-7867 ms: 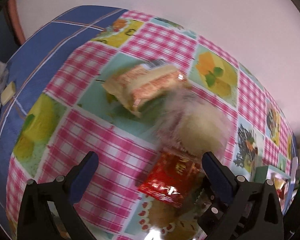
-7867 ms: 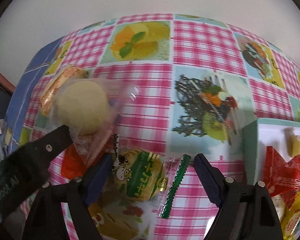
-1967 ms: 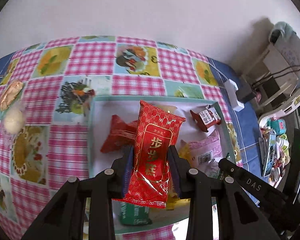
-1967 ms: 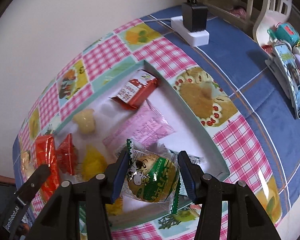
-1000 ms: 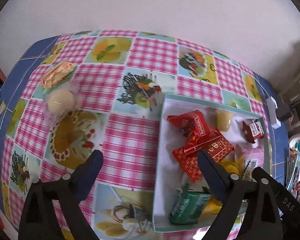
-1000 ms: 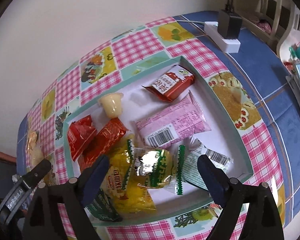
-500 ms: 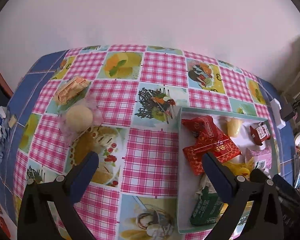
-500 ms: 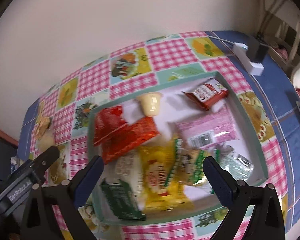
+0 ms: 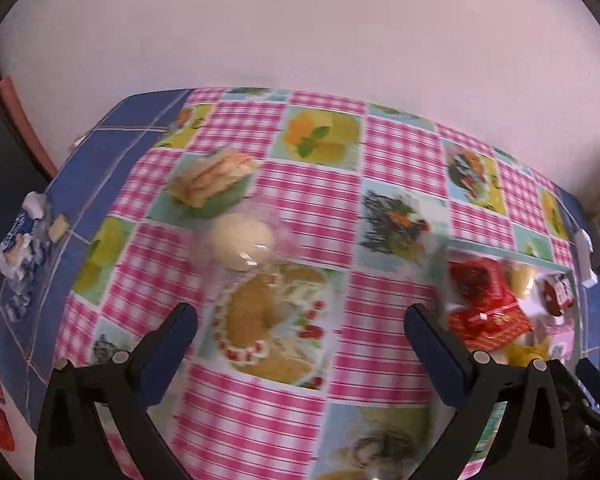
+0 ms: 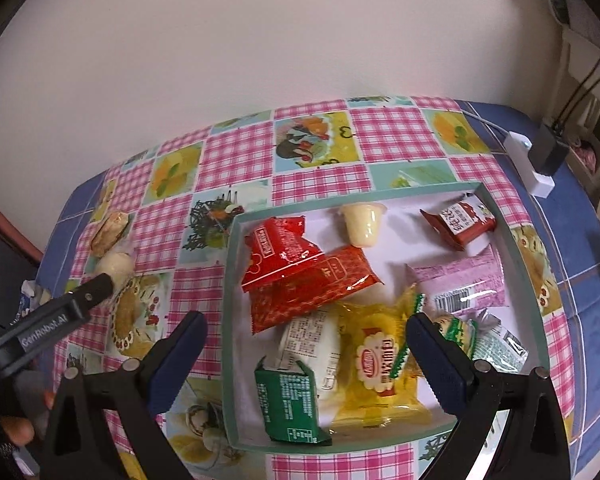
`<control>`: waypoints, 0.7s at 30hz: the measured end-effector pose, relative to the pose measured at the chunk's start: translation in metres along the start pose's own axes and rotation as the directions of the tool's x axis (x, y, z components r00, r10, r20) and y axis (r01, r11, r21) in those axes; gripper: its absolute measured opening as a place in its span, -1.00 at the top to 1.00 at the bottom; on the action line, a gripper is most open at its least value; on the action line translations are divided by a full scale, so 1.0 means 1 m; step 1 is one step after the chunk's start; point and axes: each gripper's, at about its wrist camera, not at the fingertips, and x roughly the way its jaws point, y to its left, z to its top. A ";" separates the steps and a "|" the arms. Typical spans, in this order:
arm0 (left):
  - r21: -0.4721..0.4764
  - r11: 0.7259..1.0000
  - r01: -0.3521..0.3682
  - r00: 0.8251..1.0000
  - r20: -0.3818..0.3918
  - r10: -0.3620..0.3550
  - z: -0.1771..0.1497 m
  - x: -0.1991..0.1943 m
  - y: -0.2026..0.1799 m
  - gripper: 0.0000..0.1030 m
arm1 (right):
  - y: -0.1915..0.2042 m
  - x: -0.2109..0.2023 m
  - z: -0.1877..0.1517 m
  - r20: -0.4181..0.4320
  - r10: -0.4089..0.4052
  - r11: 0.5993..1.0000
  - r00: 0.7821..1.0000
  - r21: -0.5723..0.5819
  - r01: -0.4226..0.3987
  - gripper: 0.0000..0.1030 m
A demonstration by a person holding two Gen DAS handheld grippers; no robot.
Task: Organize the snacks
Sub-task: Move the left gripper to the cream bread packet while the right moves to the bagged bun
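Two grippers, both with jaws spread wide and nothing between them. The left gripper hangs over the checked tabletop; the right gripper hangs over the tray, which lies right of centre. Two snacks lie outside the tray at the far left: one round pale bun in a clear wrapper and, just beyond it and apparently touching, one orange-and-cream packet. Inside the tray, about ten items can be counted: two red packets overlapping at the left, the lower one printed with Chinese characters too blurred to read; one pale jelly cup at the far wall; one small dark-red packet with white Chinese lettering; one pink packet with a barcode; one yellow packet bearing a red oval logo; one white packet; one green packet nearest; one green-edged round snack; one silver packet. The left gripper's side reads "GenRobot.AI".
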 end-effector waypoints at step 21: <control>-0.110 0.993 0.040 0.992 -0.116 -0.053 0.020 0.045 0.121 -0.99 | 0.082 0.036 0.014 -0.059 -0.021 0.990 0.998 -0.140 0.012 -0.95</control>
